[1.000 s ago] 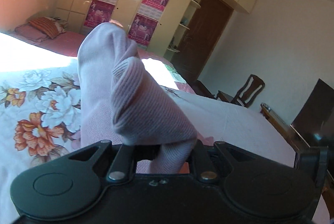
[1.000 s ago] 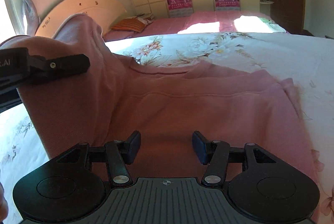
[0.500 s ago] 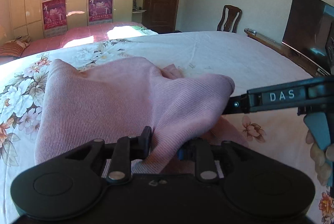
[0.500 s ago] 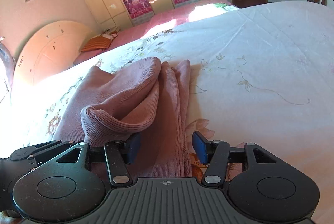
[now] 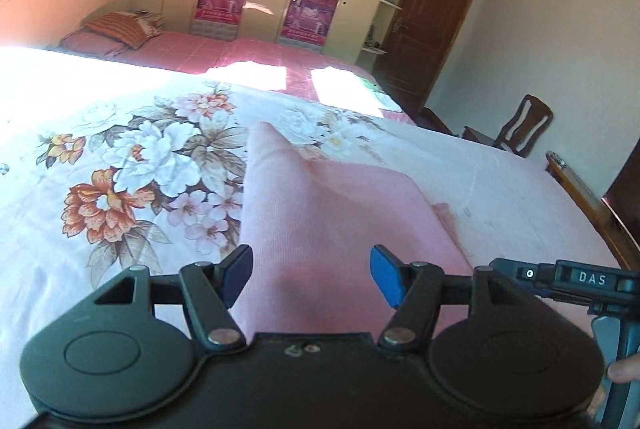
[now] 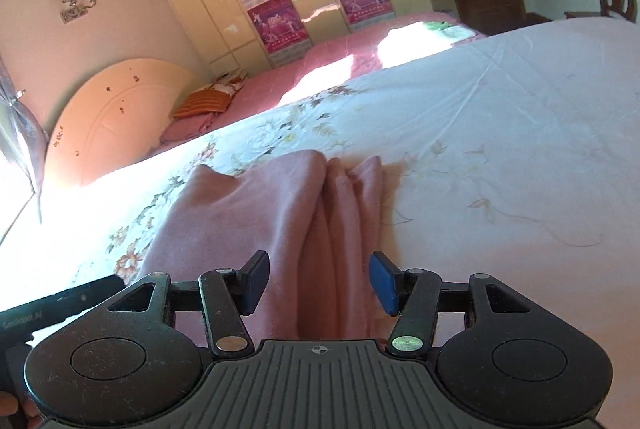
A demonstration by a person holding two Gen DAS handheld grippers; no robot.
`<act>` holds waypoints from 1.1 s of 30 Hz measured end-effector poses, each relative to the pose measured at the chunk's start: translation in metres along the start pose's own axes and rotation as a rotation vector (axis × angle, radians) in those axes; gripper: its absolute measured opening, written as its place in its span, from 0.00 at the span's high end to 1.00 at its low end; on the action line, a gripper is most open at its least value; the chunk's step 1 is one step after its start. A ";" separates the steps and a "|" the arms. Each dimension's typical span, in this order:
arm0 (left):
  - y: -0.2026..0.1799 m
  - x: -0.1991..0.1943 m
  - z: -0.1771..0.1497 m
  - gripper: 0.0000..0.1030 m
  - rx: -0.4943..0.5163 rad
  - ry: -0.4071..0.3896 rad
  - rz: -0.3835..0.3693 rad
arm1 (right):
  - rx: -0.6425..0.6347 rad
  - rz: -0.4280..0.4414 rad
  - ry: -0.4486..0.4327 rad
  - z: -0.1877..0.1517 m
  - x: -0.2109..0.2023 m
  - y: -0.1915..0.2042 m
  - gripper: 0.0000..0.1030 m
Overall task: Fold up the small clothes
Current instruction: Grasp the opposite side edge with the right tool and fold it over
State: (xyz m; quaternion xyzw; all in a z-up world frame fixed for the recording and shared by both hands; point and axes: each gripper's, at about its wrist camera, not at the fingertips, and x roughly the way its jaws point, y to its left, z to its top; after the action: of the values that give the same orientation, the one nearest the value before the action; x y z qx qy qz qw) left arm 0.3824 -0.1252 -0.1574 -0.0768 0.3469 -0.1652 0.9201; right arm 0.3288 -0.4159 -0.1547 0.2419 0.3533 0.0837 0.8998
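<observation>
A second ago my left gripper was clamped on a bunched fold of the pink sweater held up in the air; now its jaws have just been opening and stand apart, with the sweater lying flat on the flowered bedspread ahead of and beneath them, passing between the blue pads without being pressed. My right gripper has also just been widening a little; it was already loose a second ago over the spread-out sweater, and now it sits over the folded garment, whose layered edges run forward from between the jaws, the pads not pressing the cloth. The sweater has gone from open and draped to a narrower folded strip with a raised corner at the far end, ahead of the left jaws. The only writing I can read is "DAS" in white letters on the side of the right gripper, which shows to the right of my left jaws in the left wrist view, with a fingertip of the person's hand on its handle below. The purple posters on the wardrobe doors carry print too small to read. Both grippers tilt downward toward the bed, side by side, close together.
</observation>
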 end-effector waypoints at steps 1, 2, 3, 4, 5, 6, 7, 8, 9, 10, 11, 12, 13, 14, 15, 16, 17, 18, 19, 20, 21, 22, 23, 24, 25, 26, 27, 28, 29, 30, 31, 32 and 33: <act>0.002 0.006 0.000 0.38 0.001 0.009 0.014 | 0.008 0.003 0.017 0.000 0.008 0.001 0.33; 0.005 0.013 -0.001 0.38 0.000 0.025 0.022 | 0.012 0.006 0.031 -0.001 0.018 0.002 0.25; 0.007 0.020 -0.002 0.39 -0.006 0.044 0.030 | 0.011 0.007 0.041 0.000 0.027 0.002 0.25; 0.009 0.027 -0.005 0.39 -0.012 0.060 0.038 | 0.013 0.011 0.052 0.001 0.034 0.002 0.25; 0.012 0.030 -0.009 0.39 -0.023 0.068 0.038 | 0.020 0.024 0.064 0.002 0.042 0.002 0.25; 0.012 0.032 -0.011 0.37 -0.028 0.069 0.042 | 0.023 0.035 0.069 0.002 0.046 0.002 0.25; 0.014 0.032 -0.014 0.36 -0.031 0.067 0.044 | 0.017 0.036 0.072 0.002 0.050 0.002 0.25; 0.015 0.032 -0.016 0.35 -0.035 0.065 0.044 | 0.006 0.029 0.082 0.002 0.054 0.002 0.26; 0.016 0.032 -0.017 0.34 -0.040 0.063 0.045 | 0.006 0.031 0.088 0.002 0.057 0.002 0.26; 0.016 0.032 -0.017 0.33 -0.041 0.062 0.047 | 0.017 0.040 0.093 0.003 0.061 0.000 0.26; 0.017 0.033 -0.016 0.31 -0.040 0.062 0.049 | 0.026 0.047 0.097 0.003 0.063 -0.003 0.30; 0.017 0.034 -0.016 0.30 -0.038 0.064 0.051 | 0.043 0.055 0.107 0.004 0.066 -0.008 0.48; 0.018 0.035 -0.016 0.29 -0.037 0.065 0.050 | 0.066 0.084 0.118 0.005 0.067 -0.011 0.59; 0.018 0.035 -0.016 0.28 -0.038 0.066 0.050 | 0.088 0.107 0.129 0.005 0.068 -0.015 0.70; 0.019 0.035 -0.015 0.26 -0.039 0.067 0.050 | 0.080 0.103 0.128 0.006 0.067 -0.015 0.70; 0.020 0.035 -0.015 0.26 -0.040 0.067 0.051 | 0.073 0.100 0.127 0.006 0.067 -0.015 0.70; 0.020 0.035 -0.015 0.25 -0.040 0.066 0.051 | 0.073 0.100 0.129 0.006 0.067 -0.014 0.70; 0.020 0.034 -0.014 0.25 -0.039 0.066 0.050 | 0.075 0.097 0.127 0.007 0.067 -0.014 0.70; 0.020 0.034 -0.014 0.25 -0.038 0.067 0.050 | 0.079 0.093 0.125 0.008 0.068 -0.014 0.70; 0.020 0.034 -0.013 0.25 -0.036 0.067 0.050 | 0.090 0.093 0.129 0.009 0.071 -0.015 0.70; 0.020 0.034 -0.012 0.25 -0.034 0.066 0.050 | 0.097 0.096 0.138 0.012 0.075 -0.016 0.70; 0.020 0.034 -0.012 0.25 -0.032 0.068 0.048 | 0.100 0.099 0.144 0.013 0.077 -0.016 0.70; 0.020 0.034 -0.011 0.25 -0.031 0.069 0.045 | 0.107 0.101 0.151 0.015 0.079 -0.017 0.70; 0.021 0.034 -0.010 0.25 -0.030 0.069 0.042 | 0.111 0.101 0.156 0.017 0.079 -0.018 0.70; 0.021 0.034 -0.009 0.25 -0.028 0.068 0.037 | 0.103 0.101 0.154 0.018 0.076 -0.017 0.72; 0.022 0.033 -0.009 0.25 -0.024 0.069 0.033 | 0.094 0.106 0.147 0.019 0.070 -0.015 0.85; 0.022 0.033 -0.007 0.25 -0.019 0.067 0.027 | 0.088 0.104 0.127 0.020 0.063 -0.012 0.85; 0.022 0.032 -0.006 0.26 -0.016 0.064 0.019 | 0.078 0.098 0.106 0.021 0.056 -0.010 0.86; 0.022 0.030 -0.004 0.28 -0.014 0.058 0.006 | 0.068 0.090 0.085 0.022 0.049 -0.007 0.87; 0.021 0.029 -0.003 0.28 -0.011 0.055 -0.004 | 0.057 0.084 0.063 0.023 0.039 -0.003 0.87; 0.019 0.027 -0.001 0.28 -0.008 0.050 -0.020 | 0.045 0.077 0.053 0.024 0.032 -0.001 0.87; 0.018 0.026 0.000 0.28 -0.005 0.048 -0.034 | 0.017 0.058 0.038 0.023 0.023 0.004 0.88; 0.015 0.025 0.001 0.28 0.001 0.050 -0.055 | -0.005 0.039 0.031 0.022 0.015 0.007 0.88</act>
State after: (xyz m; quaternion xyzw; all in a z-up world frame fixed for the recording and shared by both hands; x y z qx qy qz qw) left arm 0.4039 -0.1201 -0.1757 -0.0816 0.3672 -0.1927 0.9063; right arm 0.3549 -0.4132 -0.1464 0.2453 0.3621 0.1057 0.8931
